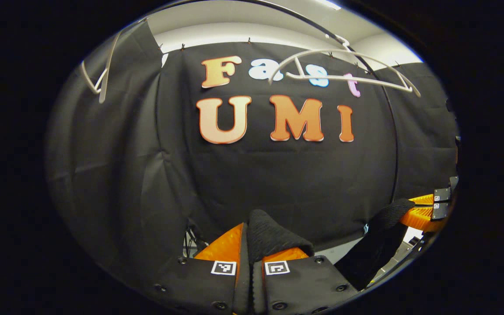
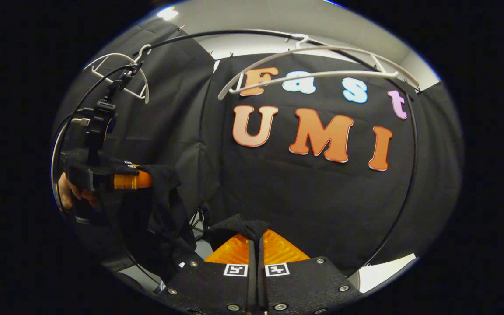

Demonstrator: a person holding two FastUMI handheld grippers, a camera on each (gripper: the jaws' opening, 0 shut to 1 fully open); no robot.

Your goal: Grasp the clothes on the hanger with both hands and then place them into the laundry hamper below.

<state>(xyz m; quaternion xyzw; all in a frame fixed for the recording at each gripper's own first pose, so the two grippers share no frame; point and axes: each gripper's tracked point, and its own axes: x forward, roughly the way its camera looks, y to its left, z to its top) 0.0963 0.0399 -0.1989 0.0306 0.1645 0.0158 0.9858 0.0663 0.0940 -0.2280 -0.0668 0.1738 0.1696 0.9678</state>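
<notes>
Both grippers, left gripper [image 1: 252,243] and right gripper [image 2: 256,238], clamped on black garment [image 1: 269,236], its lower part cut off.

black garment [image 2: 164,205] off white hanger [image 2: 317,65], hanging between 2 grippers

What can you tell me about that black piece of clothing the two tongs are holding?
The black garment looks like soft knitted or fleecy cloth, limp and bunched. The left tongs are closed on one bunched end, which bulges above their tips; the right tongs pinch another part. Between them it sags in a drape. It is off the white hanger, which hangs bare above on the rail. Its full shape can't be made out.
</notes>
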